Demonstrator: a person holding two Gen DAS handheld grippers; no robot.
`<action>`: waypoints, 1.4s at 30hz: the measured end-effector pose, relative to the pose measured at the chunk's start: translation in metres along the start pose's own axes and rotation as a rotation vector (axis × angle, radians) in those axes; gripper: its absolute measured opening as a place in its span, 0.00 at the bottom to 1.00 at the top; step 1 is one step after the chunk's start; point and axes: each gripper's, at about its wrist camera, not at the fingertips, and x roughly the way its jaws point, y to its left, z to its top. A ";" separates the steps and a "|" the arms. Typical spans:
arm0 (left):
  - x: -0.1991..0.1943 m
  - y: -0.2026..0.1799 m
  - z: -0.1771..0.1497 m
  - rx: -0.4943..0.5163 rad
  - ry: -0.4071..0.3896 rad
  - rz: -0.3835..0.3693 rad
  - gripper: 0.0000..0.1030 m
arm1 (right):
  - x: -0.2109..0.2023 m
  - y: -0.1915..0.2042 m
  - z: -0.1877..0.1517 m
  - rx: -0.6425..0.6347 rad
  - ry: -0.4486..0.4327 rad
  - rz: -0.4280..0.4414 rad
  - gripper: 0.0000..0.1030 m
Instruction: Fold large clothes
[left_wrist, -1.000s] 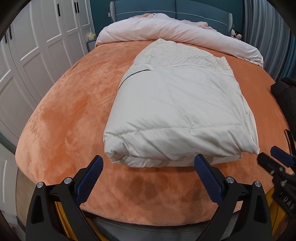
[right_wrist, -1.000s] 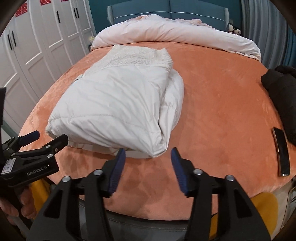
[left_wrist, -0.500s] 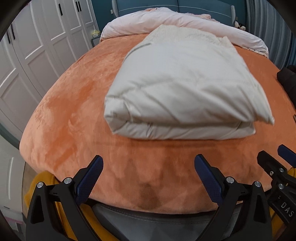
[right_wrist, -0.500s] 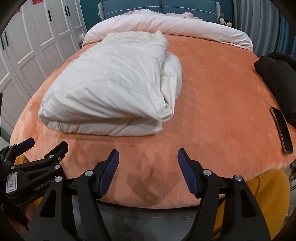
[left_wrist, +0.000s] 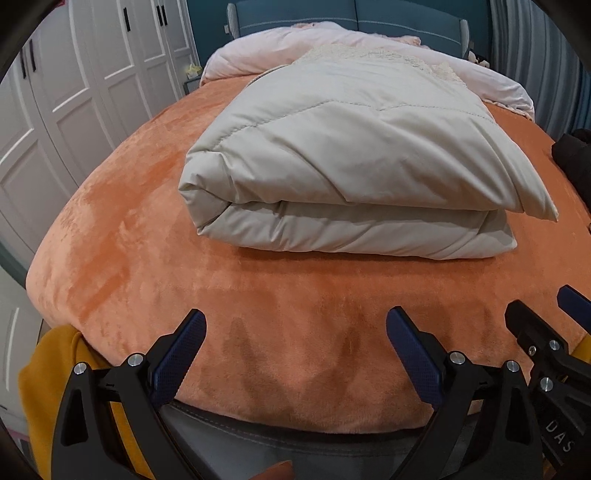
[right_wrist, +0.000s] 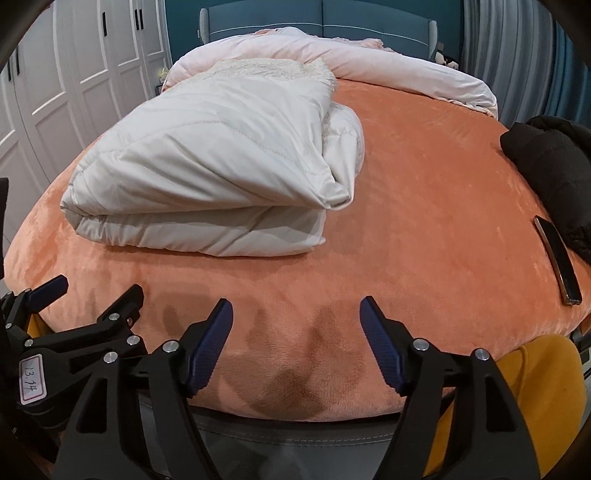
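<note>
A cream quilted coat (left_wrist: 343, 158) lies folded into a thick rectangle on the orange bedspread (left_wrist: 122, 229), its fleece collar end toward the headboard. In the right wrist view the same coat (right_wrist: 221, 155) lies left of centre. My left gripper (left_wrist: 295, 328) hangs open over the bed's near edge, well short of the coat, nothing between its fingers. My right gripper (right_wrist: 295, 314) is beside it, also short of the coat; its jaws are opening and hold nothing. Each gripper shows at the edge of the other's view.
A black garment (right_wrist: 550, 166) and a dark phone (right_wrist: 557, 258) lie at the bed's right side. A rolled pink duvet (right_wrist: 351, 62) runs along the blue headboard. White wardrobe doors (left_wrist: 74, 92) stand to the left. Yellow clothing (right_wrist: 535, 387) shows below the bed edge.
Both grippers have sunk and drawn back toward the bed's near edge, away from the coat. The right gripper's jaws have spread wider. The coat has not moved.
</note>
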 end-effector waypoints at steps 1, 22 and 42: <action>0.002 0.000 -0.001 0.001 0.001 0.001 0.94 | 0.002 0.000 -0.002 0.002 0.002 -0.002 0.67; 0.017 -0.008 -0.015 -0.008 -0.059 0.047 0.91 | 0.019 -0.006 -0.012 -0.014 -0.051 -0.012 0.71; 0.013 -0.001 -0.014 -0.005 -0.088 0.045 0.90 | 0.012 -0.004 -0.014 -0.015 -0.077 -0.015 0.71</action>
